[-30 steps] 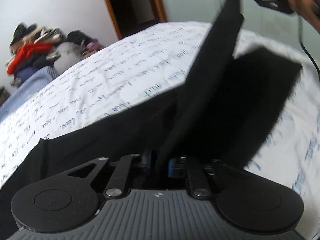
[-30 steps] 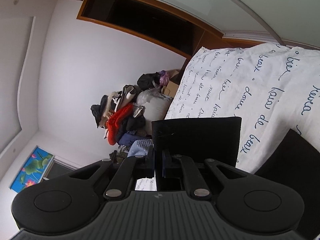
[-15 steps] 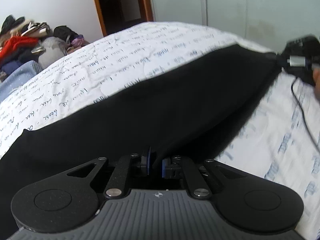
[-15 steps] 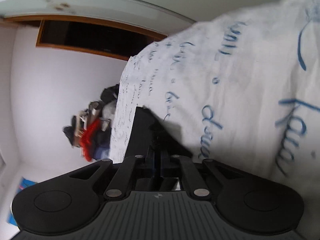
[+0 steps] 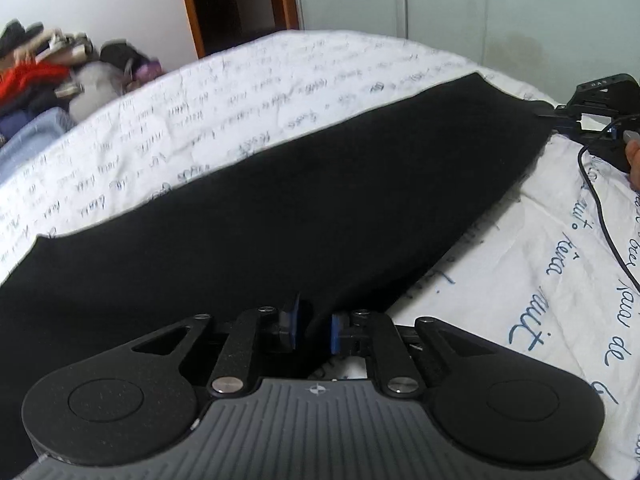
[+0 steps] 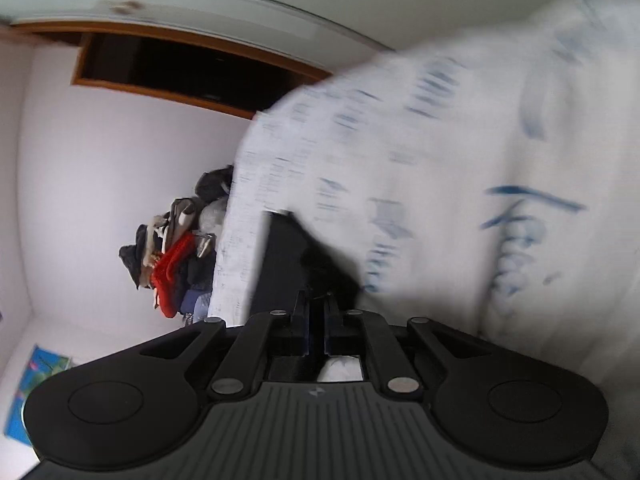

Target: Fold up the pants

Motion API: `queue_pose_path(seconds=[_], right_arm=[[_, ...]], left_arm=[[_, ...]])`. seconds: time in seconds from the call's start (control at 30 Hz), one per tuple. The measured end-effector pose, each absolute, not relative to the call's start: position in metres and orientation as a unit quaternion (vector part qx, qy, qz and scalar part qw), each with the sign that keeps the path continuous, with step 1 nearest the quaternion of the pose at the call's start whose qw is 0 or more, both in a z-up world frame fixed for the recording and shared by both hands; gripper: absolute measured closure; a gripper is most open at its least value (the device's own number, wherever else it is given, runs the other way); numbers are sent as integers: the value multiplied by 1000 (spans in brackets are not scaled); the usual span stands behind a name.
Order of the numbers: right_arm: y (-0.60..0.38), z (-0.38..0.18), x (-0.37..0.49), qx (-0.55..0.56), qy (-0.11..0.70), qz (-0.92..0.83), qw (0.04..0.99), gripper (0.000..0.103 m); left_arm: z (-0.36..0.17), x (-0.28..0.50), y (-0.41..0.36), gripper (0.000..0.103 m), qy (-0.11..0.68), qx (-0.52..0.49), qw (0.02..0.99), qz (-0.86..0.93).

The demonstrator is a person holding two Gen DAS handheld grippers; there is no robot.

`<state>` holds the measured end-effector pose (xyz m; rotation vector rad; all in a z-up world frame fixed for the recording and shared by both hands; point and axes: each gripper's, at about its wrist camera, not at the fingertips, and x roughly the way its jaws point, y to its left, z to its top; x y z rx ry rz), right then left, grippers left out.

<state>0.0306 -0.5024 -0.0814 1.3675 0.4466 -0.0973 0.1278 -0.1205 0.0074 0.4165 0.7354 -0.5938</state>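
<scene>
Item: black pants (image 5: 304, 208), laid as one long dark band on the white bedspread (image 5: 248, 92) with blue script, running in the left wrist view from the lower left of the frame up to the upper right. Condition: one leg appears laid over the other, lengthwise; surface flat, far edge straight against the print. Your left gripper (image 5: 314, 330), bottom centre of that view, sits at the near edge of the cloth; its jaws are opening, blue pads (image 5: 297, 326) apart, a fold of black fabric standing between them and seemingly not pressed. Your right gripper (image 5: 592, 108), seen at the upper right edge of the left wrist view, meets the far corner of the band; in its own blurred view (image 6: 316, 330) the jaws stand together, clamped on a thin edge of the pants (image 6: 288, 268), which show dark in the centre of that frame. Background: heap of clothes (image 5: 48, 76) at upper left, not part of the task. Step in hand, by judgement: setting down the lengthwise fold and letting go. Next move calls for: freeing both ends without dragging the cloth, then regripping one end to bring it across to the other.
</scene>
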Motion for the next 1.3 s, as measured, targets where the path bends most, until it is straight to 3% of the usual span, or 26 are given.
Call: queue_pose_path(seconds=[0.07, 0.1, 0.2, 0.33, 0.5, 0.6, 0.67, 0.73, 0.8, 0.97, 1.3], right_arm=[[-498, -72, 30, 614, 204, -47, 761, 96], [-497, -69, 29, 611, 203, -48, 764, 95], [-503, -74, 25, 628, 206, -50, 749, 95], [-505, -67, -5, 627, 166, -97, 755, 92], [-491, -33, -4, 582, 120, -117, 795, 89], [-454, -3, 46, 550, 150, -25, 821, 89], [-412, 12, 100, 520, 209, 61, 826, 83], [-359, 21, 154, 483, 263, 148, 822, 58], [-298, 26, 208, 444, 323, 231, 803, 46], [-158, 20, 319, 350, 450, 352, 742, 46], [-66, 9, 395, 242, 519, 364, 734, 46]], left_arm=[[16, 122, -120, 75, 342, 190, 872, -295], [19, 120, -116, 63, 333, 180, 875, -300], [29, 107, -102, 39, 303, 161, 890, -301], [39, 83, -64, 31, 251, 126, 915, -291], [25, 59, -6, 10, 150, 105, 969, -166], [11, 66, 20, 9, 156, 75, 980, -101], [-1, 73, 38, 9, 174, 22, 982, -67], [-4, 86, 52, 8, 207, -31, 977, -47], [-8, 104, 62, 2, 259, -62, 963, -43], [-9, 113, 63, 1, 286, -64, 955, -49], [-11, 108, 83, 1, 274, -122, 952, -69]])
